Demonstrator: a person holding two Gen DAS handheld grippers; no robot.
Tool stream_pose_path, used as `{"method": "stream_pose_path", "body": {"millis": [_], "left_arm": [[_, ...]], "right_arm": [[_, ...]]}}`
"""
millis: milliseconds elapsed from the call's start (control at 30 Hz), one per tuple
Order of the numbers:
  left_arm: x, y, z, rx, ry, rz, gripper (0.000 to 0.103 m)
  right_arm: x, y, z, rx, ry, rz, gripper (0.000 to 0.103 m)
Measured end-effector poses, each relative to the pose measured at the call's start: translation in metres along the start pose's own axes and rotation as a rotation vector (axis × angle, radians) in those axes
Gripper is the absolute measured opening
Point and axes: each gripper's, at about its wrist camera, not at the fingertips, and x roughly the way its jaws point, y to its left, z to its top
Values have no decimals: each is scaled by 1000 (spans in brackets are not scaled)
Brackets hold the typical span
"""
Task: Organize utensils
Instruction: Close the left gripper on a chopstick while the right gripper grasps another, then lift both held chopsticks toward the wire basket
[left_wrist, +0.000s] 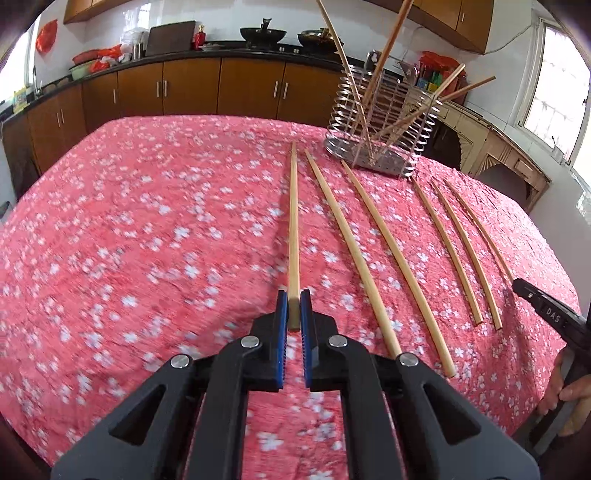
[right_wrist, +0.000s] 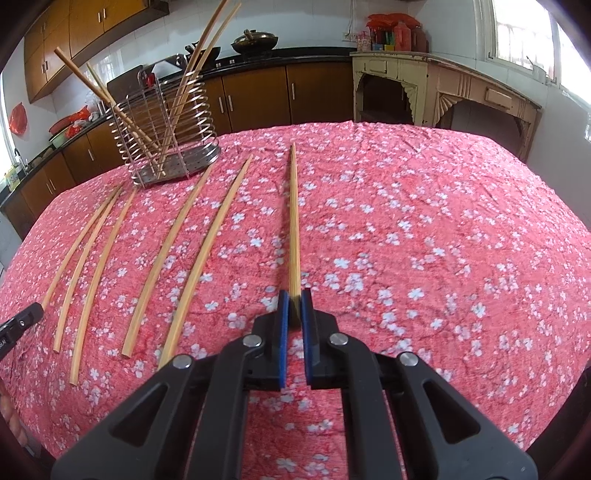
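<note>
1. Two grippers each clamp one chopstick by its near, thick end: the left gripper has its fingers closed on the leftmost chopstick, the right gripper on the rightmost chopstick.
2. Both held sticks point away over the desk, which is covered with a pink flowered cloth.
3. Five loose chopsticks lie in a rough row between the two grippers, near the wire holder.
4. Handling, as judged: light, stiff, smooth sticks; a grip at one end lets the far tip swing, so a hold nearer the middle would steady it.
5. The holder stands upright and contains several leaning chopsticks.
</note>
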Motion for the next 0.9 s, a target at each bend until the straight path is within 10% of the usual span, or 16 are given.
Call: {"method": "stream_pose_path", "body": {"millis": [900], "left_arm": [[-92,33,100,10,-382,26,6]], "right_arm": [[-95,-11,90,-31,-362,-59,8]]}}
